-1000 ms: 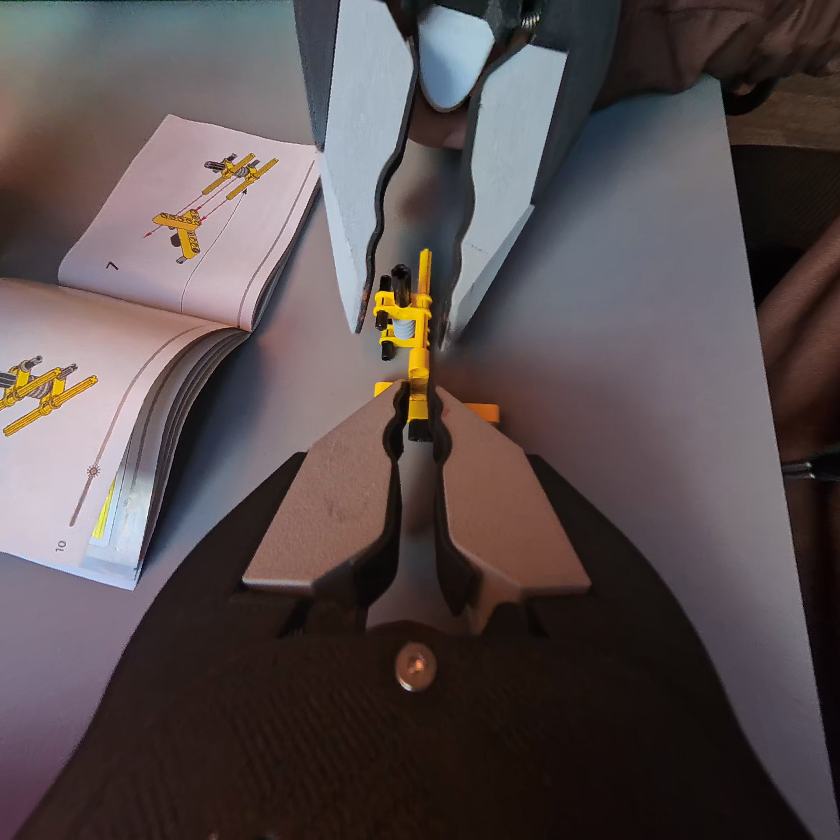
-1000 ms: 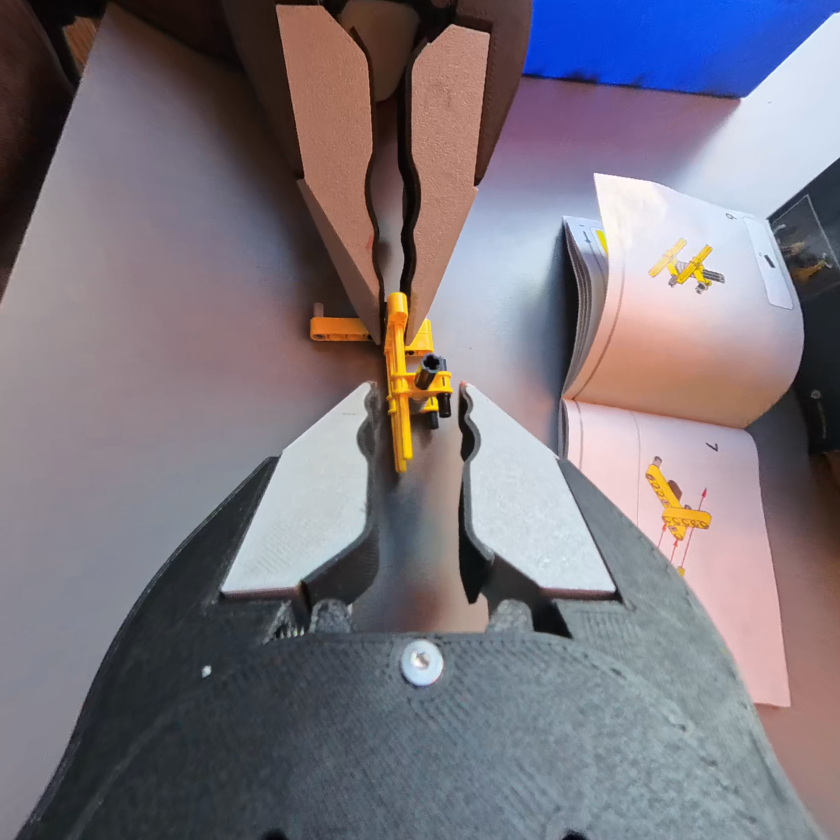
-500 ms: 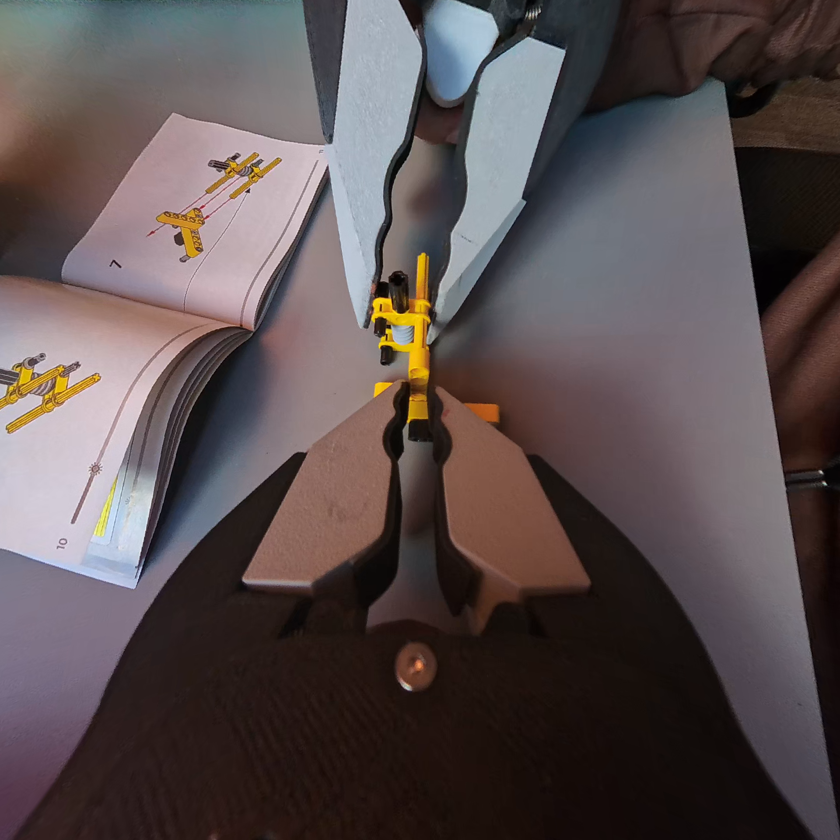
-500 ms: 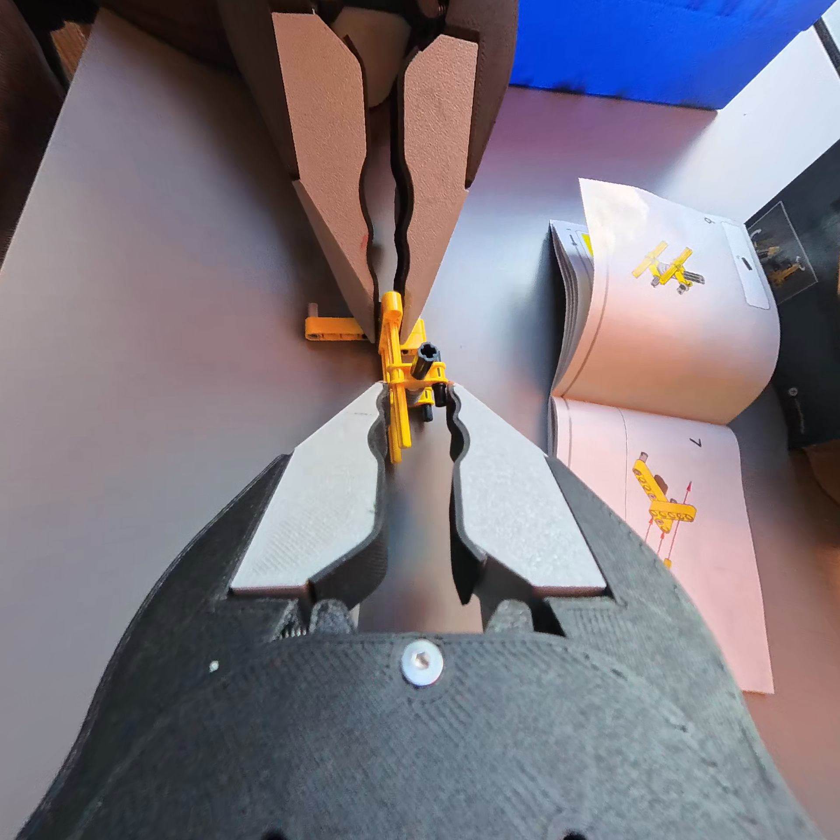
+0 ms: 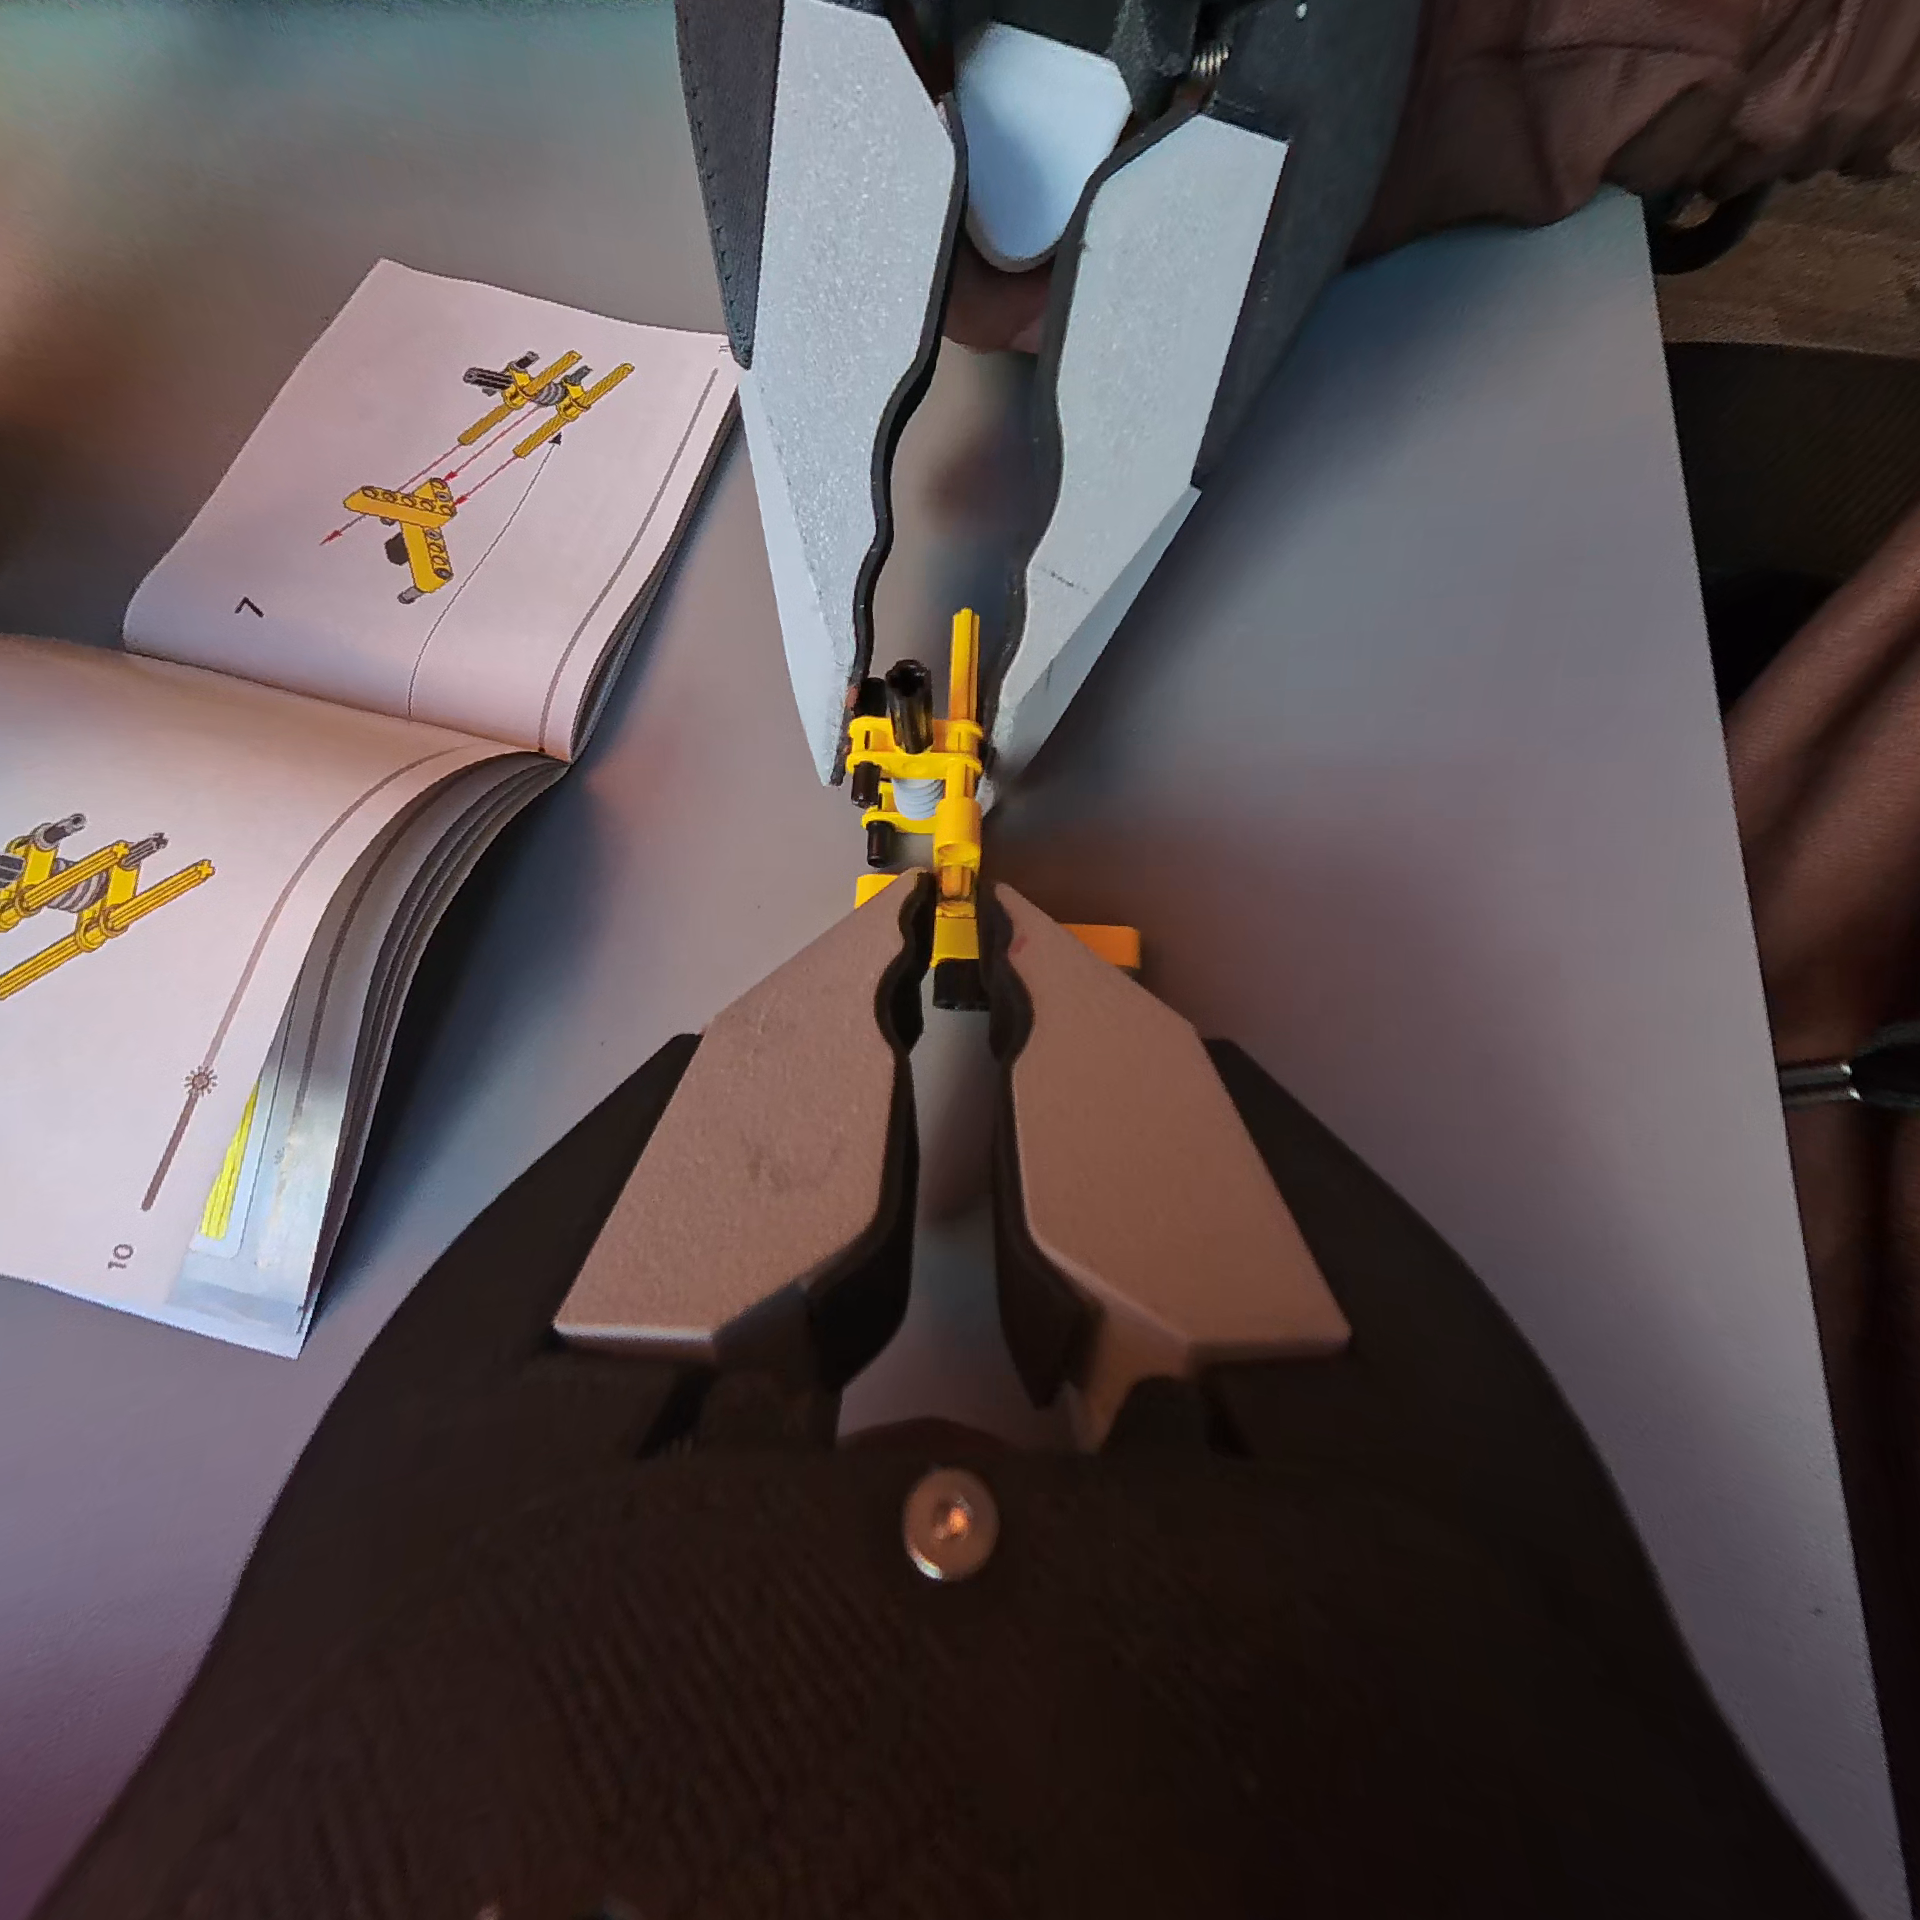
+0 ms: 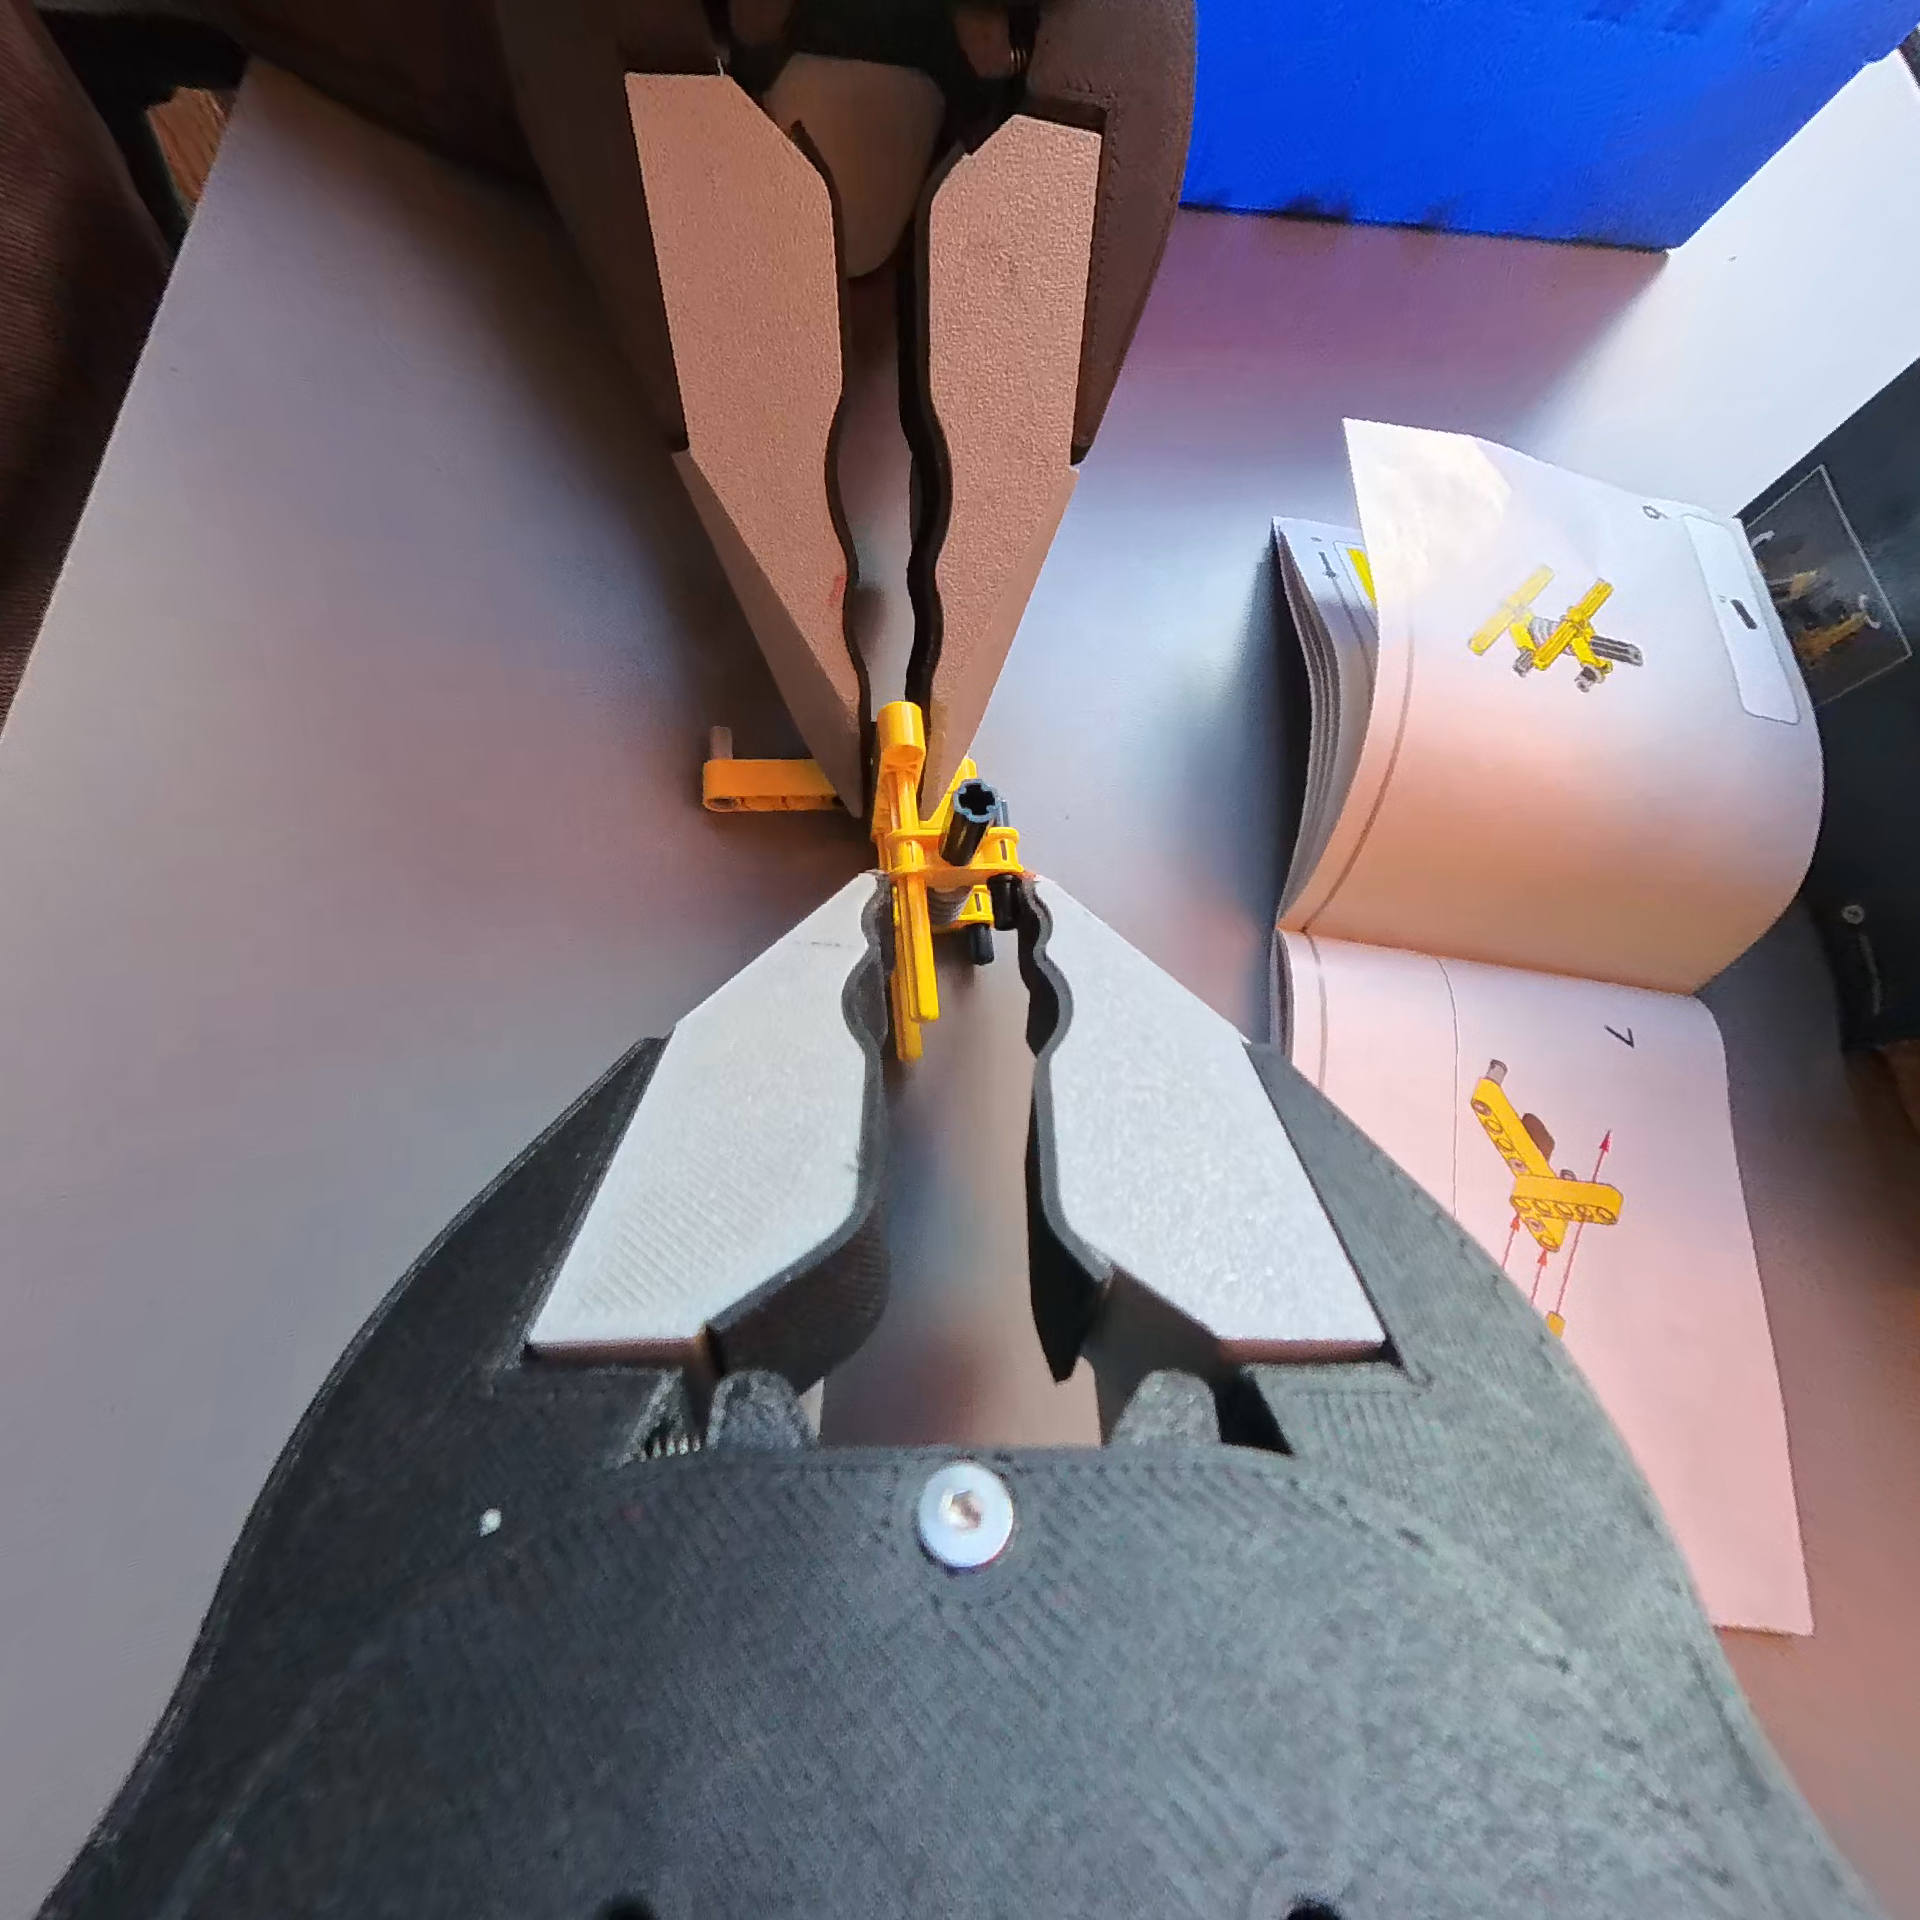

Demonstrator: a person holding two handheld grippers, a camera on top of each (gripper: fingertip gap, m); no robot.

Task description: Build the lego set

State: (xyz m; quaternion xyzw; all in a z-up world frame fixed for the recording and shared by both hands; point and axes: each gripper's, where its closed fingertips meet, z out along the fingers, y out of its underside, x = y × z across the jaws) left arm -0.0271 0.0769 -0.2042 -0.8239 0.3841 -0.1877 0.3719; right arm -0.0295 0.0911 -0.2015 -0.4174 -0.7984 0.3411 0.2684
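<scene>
A small yellow lego assembly with black pins and a grey spring is held above the grey table between both grippers. My left gripper is shut on its yellow end piece with a black pin. My right gripper faces it and is closed on the assembly's cross bar; a long yellow axle runs back between its fingers. The assembly also shows in the right wrist view. The right gripper comes in from the top of the left wrist view. The left gripper comes in from the top of the right wrist view.
An orange beam lies on the table under the left gripper's tips. An open instruction booklet lies to my left; it also shows in the right wrist view. A blue object and a black box stand beyond it. The table edge runs along the right. The grippers are tip to tip, or close to it. From either gripper's tips it is about 25 centimeters to the blue object.
My right gripper has moved forward over the assembly and its fingers have closed in from wide open onto the cross bar. The left gripper has kept its hold.
</scene>
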